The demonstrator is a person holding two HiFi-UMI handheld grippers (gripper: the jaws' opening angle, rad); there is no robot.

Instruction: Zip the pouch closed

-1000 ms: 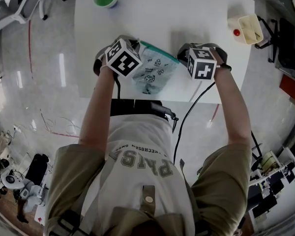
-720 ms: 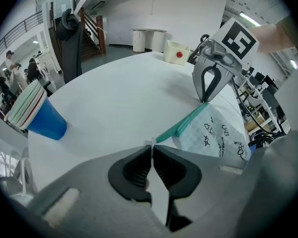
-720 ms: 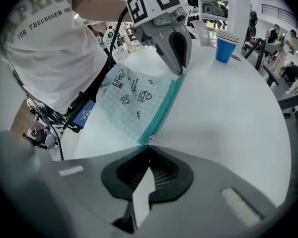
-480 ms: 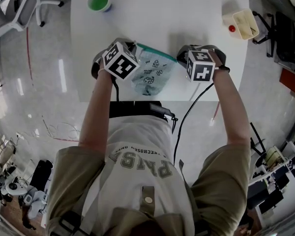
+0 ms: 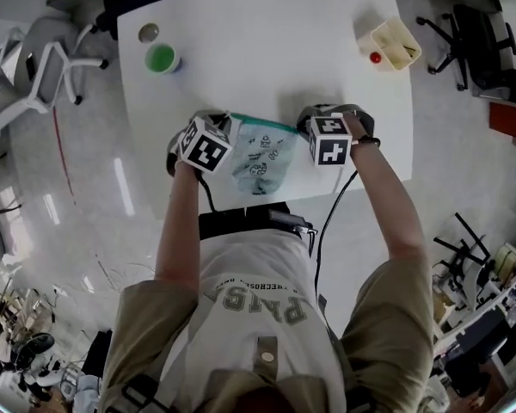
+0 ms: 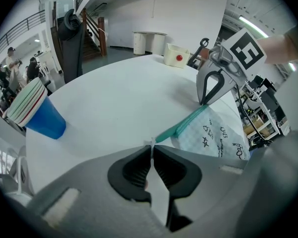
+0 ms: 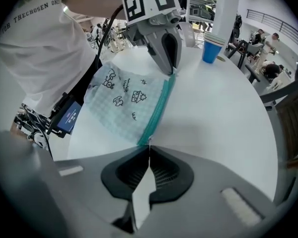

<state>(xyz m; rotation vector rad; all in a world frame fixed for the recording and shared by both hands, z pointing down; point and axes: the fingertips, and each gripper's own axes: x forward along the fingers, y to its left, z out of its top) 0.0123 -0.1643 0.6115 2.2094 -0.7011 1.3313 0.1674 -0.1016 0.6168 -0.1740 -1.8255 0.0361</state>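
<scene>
A pale checked pouch (image 5: pixel 260 157) with small black drawings lies on the white table (image 5: pixel 267 41), its teal zip strip (image 5: pixel 262 124) along the far edge. My left gripper (image 5: pixel 217 132) is at the strip's left end and my right gripper (image 5: pixel 314 127) at its right end. In the left gripper view the jaws (image 6: pixel 151 148) are shut on a thin white tab at the end of the teal strip (image 6: pixel 186 124). In the right gripper view the jaws (image 7: pixel 149 148) are pinched shut on the other end of the strip (image 7: pixel 158 110), and the pouch (image 7: pixel 124 103) stretches away toward the left gripper (image 7: pixel 164 46).
A cup (image 5: pixel 161 58) stands at the table's far left, with a small round cap (image 5: pixel 148 33) behind it. A cream tray (image 5: pixel 390 43) with a red ball (image 5: pixel 376 58) sits at the far right. The pouch lies close to the table's near edge. Office chairs stand around.
The head view now takes in more of the far table, so everything sits lower and smaller. Both grippers stay at the same ends of the pouch's zip strip.
</scene>
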